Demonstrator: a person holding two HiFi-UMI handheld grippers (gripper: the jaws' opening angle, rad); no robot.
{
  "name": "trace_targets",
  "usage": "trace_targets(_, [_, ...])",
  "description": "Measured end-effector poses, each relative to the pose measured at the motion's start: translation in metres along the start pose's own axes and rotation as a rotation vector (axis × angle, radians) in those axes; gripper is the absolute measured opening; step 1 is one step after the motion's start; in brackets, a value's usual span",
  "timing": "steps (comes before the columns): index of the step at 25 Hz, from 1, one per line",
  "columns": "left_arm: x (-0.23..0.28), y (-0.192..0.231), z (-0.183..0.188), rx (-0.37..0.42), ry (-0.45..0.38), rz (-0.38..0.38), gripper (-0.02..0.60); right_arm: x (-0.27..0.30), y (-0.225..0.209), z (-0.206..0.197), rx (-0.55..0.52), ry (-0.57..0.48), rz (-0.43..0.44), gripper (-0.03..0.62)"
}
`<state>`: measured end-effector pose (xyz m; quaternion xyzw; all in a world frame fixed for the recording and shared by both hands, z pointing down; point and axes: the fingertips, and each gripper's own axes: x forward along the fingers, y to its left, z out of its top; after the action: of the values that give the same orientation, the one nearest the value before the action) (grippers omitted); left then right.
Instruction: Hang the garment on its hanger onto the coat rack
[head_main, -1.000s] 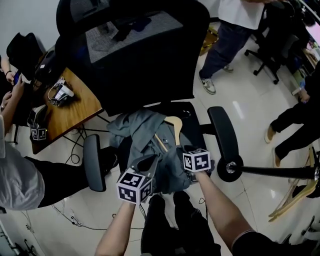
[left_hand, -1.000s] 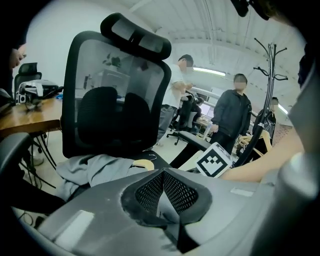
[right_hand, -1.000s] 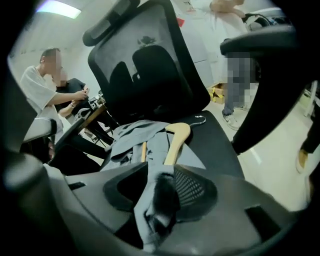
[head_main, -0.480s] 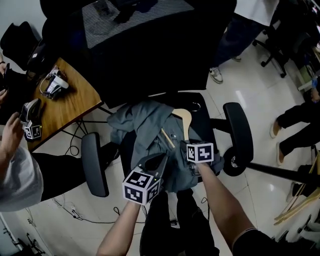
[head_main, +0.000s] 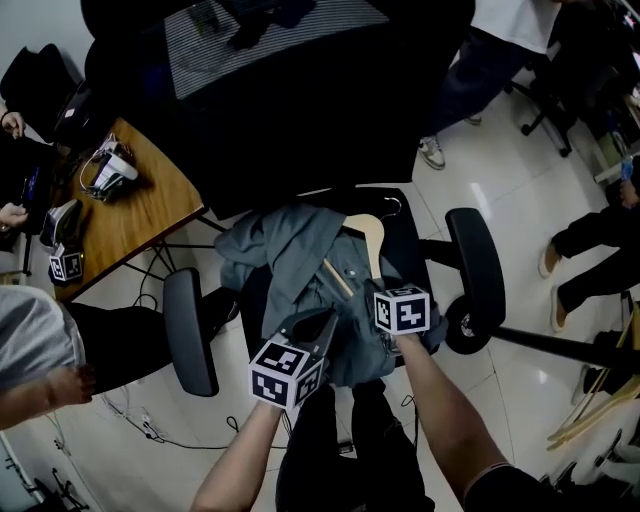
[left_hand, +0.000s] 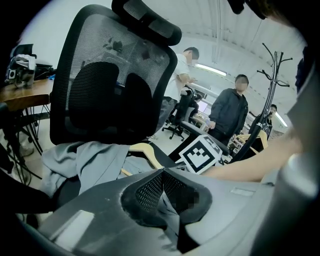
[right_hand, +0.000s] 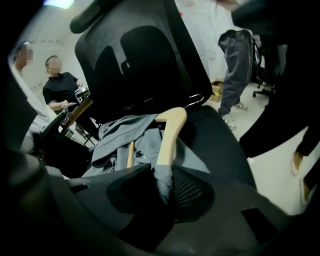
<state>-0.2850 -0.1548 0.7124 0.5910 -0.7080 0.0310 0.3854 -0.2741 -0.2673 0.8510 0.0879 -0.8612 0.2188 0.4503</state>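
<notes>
A grey garment (head_main: 290, 245) lies crumpled on a black office chair's seat (head_main: 405, 240), draped over a wooden hanger (head_main: 370, 235) with a metal hook (right_hand: 197, 98). My left gripper (head_main: 322, 322) is at the garment's near edge, with its jaws shut on a fold of grey cloth (left_hand: 167, 212). My right gripper (head_main: 378, 292) is closing on the hanger's near arm (right_hand: 170, 130), whose tip is wrapped in cloth and sits pinched between the pads (right_hand: 187, 190). The black coat rack (left_hand: 272, 75) stands off to the right.
The chair's tall mesh back (head_main: 280, 60) rises behind the seat, with armrests on both sides (head_main: 190, 330) (head_main: 475, 265). A wooden desk (head_main: 130, 215) with gear stands at the left. A black pole (head_main: 560, 345) carries spare wooden hangers (head_main: 590, 400). People stand around.
Both grippers have edged forward onto the garment's near edge. The right jaws now hold the cloth-covered hanger tip. A person's arm has come into view at the lower left.
</notes>
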Motion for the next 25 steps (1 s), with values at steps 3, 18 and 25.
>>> trace_targets(3, [-0.002,0.000,0.005,0.006,-0.009,0.000,-0.012,-0.025,0.006,0.022,-0.079,-0.111,-0.043,0.140])
trace_targets(18, [-0.027,-0.005,0.029,0.021,-0.069,-0.005,-0.012,-0.044,0.059,0.034,-0.234,-0.050,0.075,0.100])
trace_targets(25, [-0.042,0.018,0.015,-0.008,-0.050,0.034,-0.012,-0.017,0.066,0.015,-0.224,0.007,0.094,0.098])
